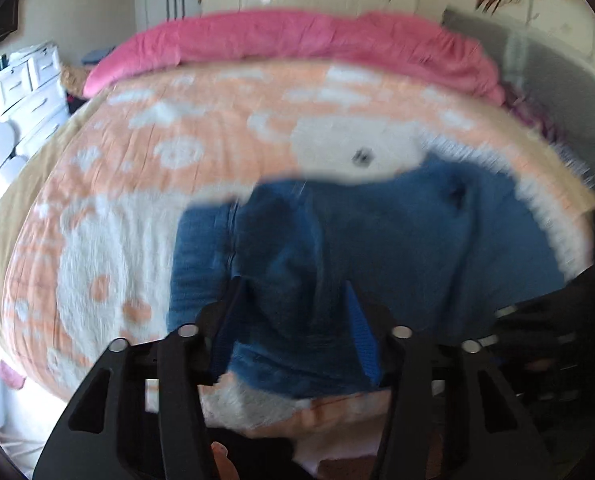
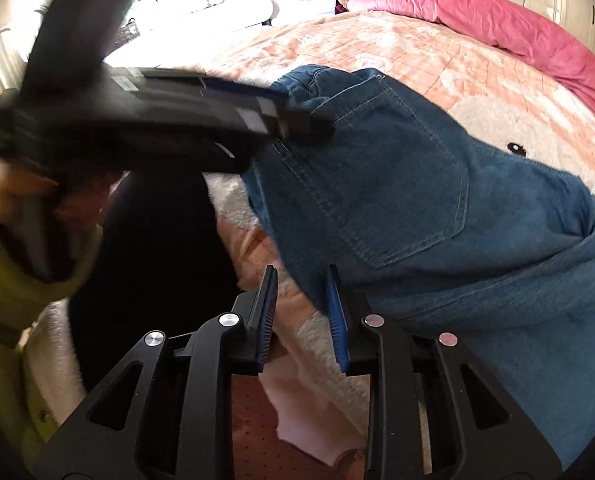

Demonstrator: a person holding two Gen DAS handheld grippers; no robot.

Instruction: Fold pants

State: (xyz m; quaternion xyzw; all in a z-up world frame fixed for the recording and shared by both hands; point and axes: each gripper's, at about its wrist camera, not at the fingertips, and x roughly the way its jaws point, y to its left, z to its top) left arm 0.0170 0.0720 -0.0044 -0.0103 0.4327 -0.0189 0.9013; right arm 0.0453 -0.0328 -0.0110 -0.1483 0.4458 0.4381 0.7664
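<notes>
Blue denim pants (image 1: 361,248) lie bunched on an orange and white blanket (image 1: 117,208) on a bed. In the right wrist view the pants (image 2: 437,200) show a back pocket and hang lifted at their upper left. My left gripper (image 1: 297,300) has denim between its fingers, and in the right wrist view it (image 2: 297,124) is shut on the pants' upper edge. My right gripper (image 2: 301,292) is open at the pants' lower edge, with cloth touching its right finger (image 2: 337,320).
A pink quilt (image 1: 297,40) lies rolled along the bed's far side. White drawers (image 1: 29,80) stand at the left. A grey headboard (image 1: 557,80) is at the right. The person's green sleeve (image 2: 1,248) is at the left.
</notes>
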